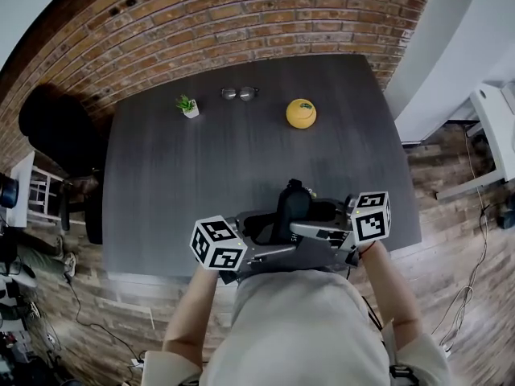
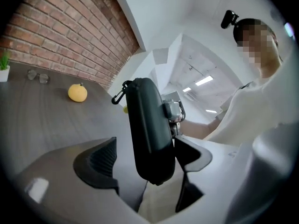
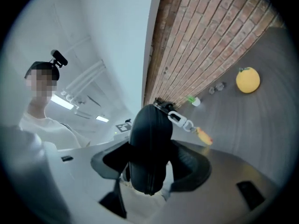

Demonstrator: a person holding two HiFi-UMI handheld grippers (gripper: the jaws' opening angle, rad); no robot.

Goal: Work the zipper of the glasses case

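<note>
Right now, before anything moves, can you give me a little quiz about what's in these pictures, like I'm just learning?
1. True or false: the glasses lie inside the glasses case.
2. What stands beside the glasses on the table? A) a mug B) a small potted plant C) a book
3. Fill the gap: the right gripper is shut on the ____.

Key: 1 false, they lie out on the table, far from the case. 2 B. 3 glasses case.
</note>
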